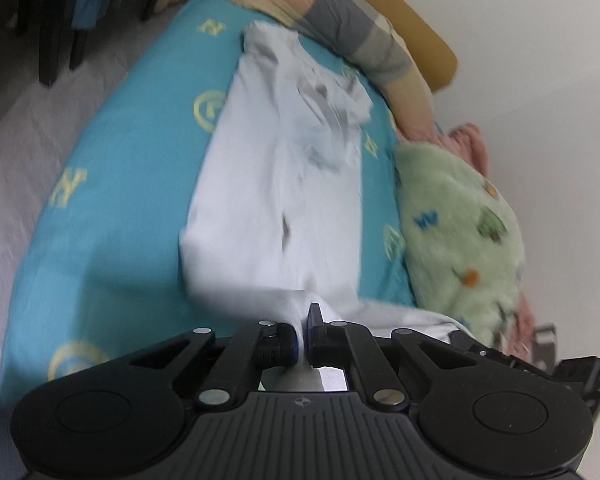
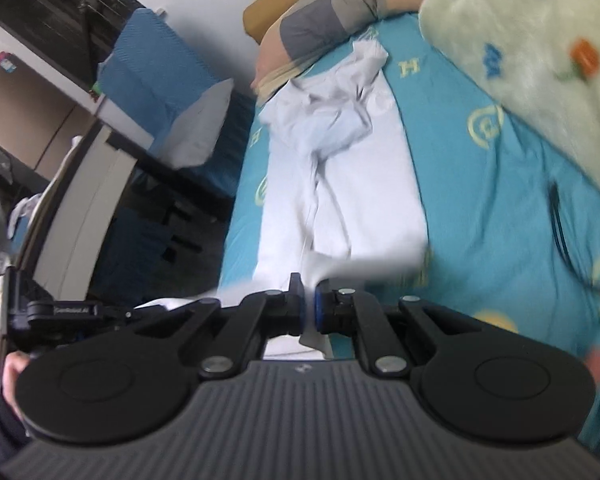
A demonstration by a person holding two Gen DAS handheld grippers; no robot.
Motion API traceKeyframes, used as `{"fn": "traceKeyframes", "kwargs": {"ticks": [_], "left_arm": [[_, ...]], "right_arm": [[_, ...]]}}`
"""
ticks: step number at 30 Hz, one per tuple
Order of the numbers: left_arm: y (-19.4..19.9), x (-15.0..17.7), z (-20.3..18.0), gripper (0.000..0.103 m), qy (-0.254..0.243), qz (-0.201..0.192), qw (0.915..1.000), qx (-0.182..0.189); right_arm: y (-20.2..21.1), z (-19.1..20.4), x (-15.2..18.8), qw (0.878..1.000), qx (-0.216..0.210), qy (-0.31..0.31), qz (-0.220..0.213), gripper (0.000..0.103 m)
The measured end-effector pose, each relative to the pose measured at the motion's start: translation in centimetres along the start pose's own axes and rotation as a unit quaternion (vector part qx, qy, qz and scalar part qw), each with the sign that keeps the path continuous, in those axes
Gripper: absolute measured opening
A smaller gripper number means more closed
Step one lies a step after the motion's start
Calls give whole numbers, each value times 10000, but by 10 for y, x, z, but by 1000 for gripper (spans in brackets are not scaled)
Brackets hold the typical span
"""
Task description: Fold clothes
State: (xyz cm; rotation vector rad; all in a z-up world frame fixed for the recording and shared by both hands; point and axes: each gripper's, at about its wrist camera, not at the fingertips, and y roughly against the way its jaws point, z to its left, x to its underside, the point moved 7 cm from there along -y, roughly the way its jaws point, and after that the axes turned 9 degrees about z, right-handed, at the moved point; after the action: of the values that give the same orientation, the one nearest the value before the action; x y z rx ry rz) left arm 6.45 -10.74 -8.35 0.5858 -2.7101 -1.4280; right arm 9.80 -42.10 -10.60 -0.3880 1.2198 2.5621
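The white garment (image 1: 284, 184) lies stretched out on the turquoise bedsheet (image 1: 112, 184), its long axis running straight away from both grippers toward the far end of the bed, where the cloth is bunched and rumpled. The near edge is lifted off the sheet. The left gripper (image 1: 303, 344) is clenched on that edge, white cloth pinched between its fingers; the right gripper (image 2: 309, 312) is clamped on it likewise. A green fleece blanket (image 1: 460, 224) lies just beside the garment, and a patchwork pillow (image 1: 364, 36) sits beyond it
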Motion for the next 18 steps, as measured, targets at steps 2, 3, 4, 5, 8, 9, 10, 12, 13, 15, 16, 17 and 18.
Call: {"fn": "traceKeyframes", "kwargs": {"ticks": [2, 3, 4, 5, 8, 9, 10, 12, 13, 15, 16, 17, 18], "left_arm": [[-14, -28, -2, 4, 36, -121, 9999, -44], [-21, -43, -3, 4, 40, -205, 9998, -72], [-29, -58, -4, 4, 28, -312, 9995, -105], [-37, -74, -5, 4, 13, -419, 9990, -156], [-60, -121, -8, 4, -315, -785, 9948, -563], [-68, -137, -9, 4, -405, -921, 9926, -674], [-76, -152, -8, 4, -408, -1028, 9913, -712], [-93, -180, -3, 4, -334, -1182, 9897, -739], [-102, -191, 1, 4, -276, -1244, 9891, -743], [-119, -211, 10, 5, -196, -1380, 9874, -754], [-126, -220, 14, 5, -186, -1455, 9863, -752], [-133, -226, 18, 5, -217, -1531, 9850, -759], [-139, -230, 22, 5, -281, -1582, 9838, -794]], "right_arm": [[-18, -6, -29, 9998, 161, -22, -102, 9], [-28, -9, -43, 9996, 235, -57, -141, 9], [-39, -14, -57, 9993, 307, -103, -175, 9], [-50, -18, -71, 9990, 365, -153, -211, 9], [-88, -25, -107, 9986, 422, -44, -319, 9], [-100, -28, -119, 9986, 412, -45, -343, 9], [-113, -32, -131, 9986, 390, -66, -363, 9], [-137, -38, -154, 9984, 402, -55, -406, 9], [-148, -42, -164, 9982, 405, -38, -442, 9], [-168, -50, -182, 9977, 384, 44, -558, 9], [-177, -53, -190, 9971, 358, 123, -655, 9], [-185, -56, -194, 9964, 370, 250, -719, 9], [-193, -58, -198, 9955, 397, 396, -767, 10]]}}
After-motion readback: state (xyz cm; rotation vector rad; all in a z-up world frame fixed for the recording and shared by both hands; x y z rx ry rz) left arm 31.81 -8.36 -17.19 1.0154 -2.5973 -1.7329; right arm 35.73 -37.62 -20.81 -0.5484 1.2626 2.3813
